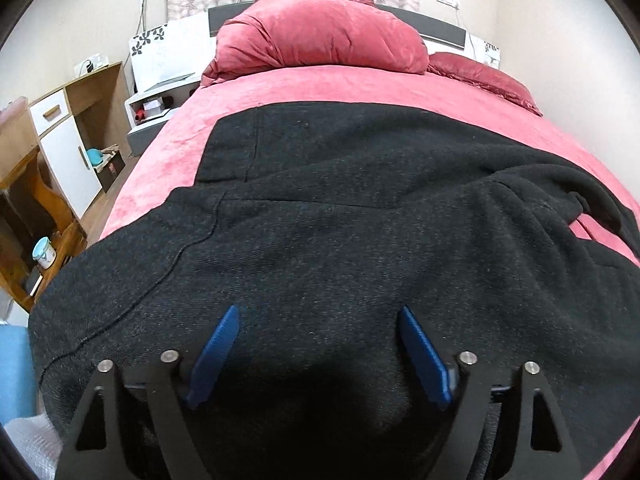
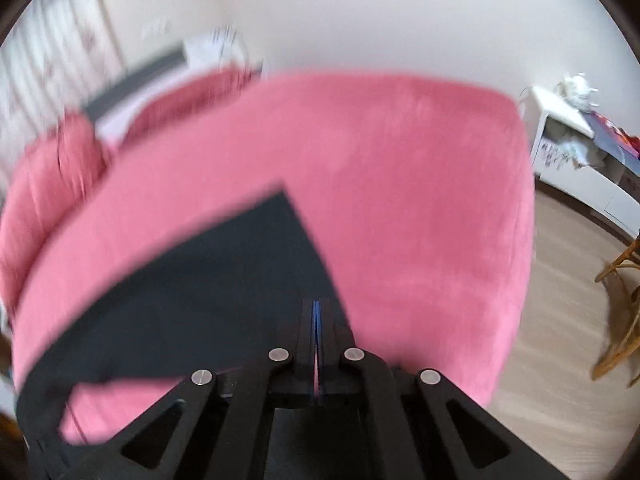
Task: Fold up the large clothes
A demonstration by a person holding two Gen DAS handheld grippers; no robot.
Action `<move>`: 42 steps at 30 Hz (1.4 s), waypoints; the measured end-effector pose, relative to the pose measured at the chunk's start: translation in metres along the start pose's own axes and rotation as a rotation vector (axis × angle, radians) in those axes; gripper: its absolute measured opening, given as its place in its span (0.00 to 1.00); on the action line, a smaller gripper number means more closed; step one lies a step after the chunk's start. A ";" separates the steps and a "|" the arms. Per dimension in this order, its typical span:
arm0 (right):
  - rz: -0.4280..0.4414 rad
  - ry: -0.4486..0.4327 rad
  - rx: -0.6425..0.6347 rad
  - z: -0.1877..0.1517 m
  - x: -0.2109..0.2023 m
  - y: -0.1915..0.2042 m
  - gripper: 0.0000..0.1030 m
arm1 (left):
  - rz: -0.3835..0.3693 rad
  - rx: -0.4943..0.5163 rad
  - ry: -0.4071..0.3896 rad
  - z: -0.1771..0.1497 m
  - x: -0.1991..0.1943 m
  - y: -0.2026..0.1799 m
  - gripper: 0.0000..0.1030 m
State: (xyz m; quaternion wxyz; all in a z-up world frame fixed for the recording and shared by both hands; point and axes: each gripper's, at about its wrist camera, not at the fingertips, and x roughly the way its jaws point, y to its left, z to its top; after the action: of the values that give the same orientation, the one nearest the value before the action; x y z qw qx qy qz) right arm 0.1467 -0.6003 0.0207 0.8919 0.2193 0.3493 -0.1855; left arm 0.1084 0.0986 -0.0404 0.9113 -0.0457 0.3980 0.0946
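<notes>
A large black knit garment lies spread over the pink bed, its near part partly folded over itself. My left gripper is open, its blue fingers just above the garment's near part, holding nothing. In the blurred right wrist view, my right gripper is shut with its fingers pressed together over the right edge of the black garment. I cannot tell whether cloth is pinched between them. The pink bed cover stretches beyond.
A red duvet is piled at the headboard. A wooden cabinet and a white nightstand stand left of the bed. On the right are a white shelf unit, a wicker chair and wooden floor.
</notes>
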 end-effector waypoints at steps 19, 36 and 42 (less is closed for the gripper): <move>-0.125 0.257 -0.308 -0.068 0.050 0.006 0.03 | 0.020 -0.033 -0.024 -0.009 0.004 0.005 1.00; -0.138 0.339 -0.084 -0.064 0.048 -0.057 0.59 | 0.024 -0.032 -0.024 -0.009 0.005 0.003 1.00; -0.029 0.238 -0.129 -0.064 0.014 -0.047 0.12 | 0.028 -0.029 -0.023 -0.009 0.006 0.002 1.00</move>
State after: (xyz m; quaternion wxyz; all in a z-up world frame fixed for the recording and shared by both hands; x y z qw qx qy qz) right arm 0.0990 -0.6089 -0.0439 0.8537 0.1767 0.4669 -0.1480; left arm 0.1052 0.1001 -0.0510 0.9137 -0.0524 0.3867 0.1135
